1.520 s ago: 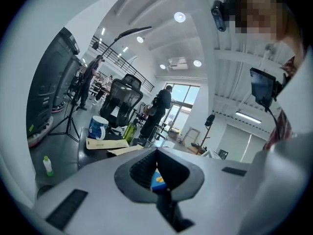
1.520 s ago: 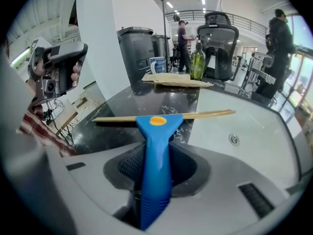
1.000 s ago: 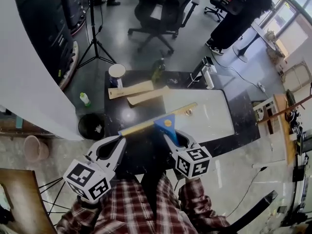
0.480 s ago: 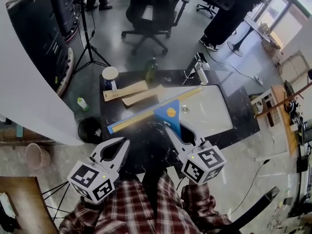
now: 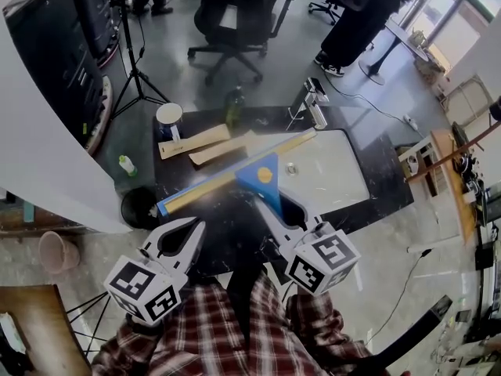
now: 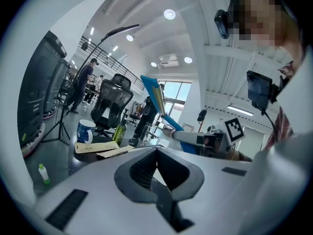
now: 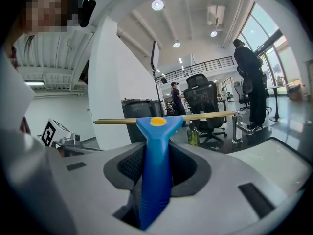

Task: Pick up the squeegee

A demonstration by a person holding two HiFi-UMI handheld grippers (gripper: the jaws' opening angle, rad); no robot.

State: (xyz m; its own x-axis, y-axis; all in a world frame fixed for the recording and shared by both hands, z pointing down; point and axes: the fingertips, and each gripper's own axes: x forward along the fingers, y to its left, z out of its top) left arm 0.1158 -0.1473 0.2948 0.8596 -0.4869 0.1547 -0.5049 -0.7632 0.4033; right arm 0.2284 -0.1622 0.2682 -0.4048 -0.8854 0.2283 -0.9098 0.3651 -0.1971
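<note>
The squeegee (image 5: 262, 180) has a blue handle with a yellow dot and a long yellow blade. It hangs in the air above the black table (image 5: 376, 202), blade slanting from lower left to upper right. My right gripper (image 5: 272, 210) is shut on the blue handle (image 7: 155, 165), which stands upright between its jaws with the blade (image 7: 195, 116) level across the top. My left gripper (image 5: 192, 227) hovers at the table's near left edge, jaws together and nothing in them. In the left gripper view the squeegee (image 6: 155, 96) and right gripper (image 6: 195, 138) show to the right of the left gripper (image 6: 156, 150).
On the table lie a white panel (image 5: 333, 175), two tan strips (image 5: 196, 141), a mug (image 5: 167, 117), a green bottle (image 5: 232, 104) and a metal stand (image 5: 311, 100). A black bin (image 5: 141, 206) sits on the floor at left. An office chair (image 5: 231, 22) and a tripod stand beyond.
My right gripper has risen with the squeegee, which now sits higher and farther out over the table. The left gripper has barely shifted.
</note>
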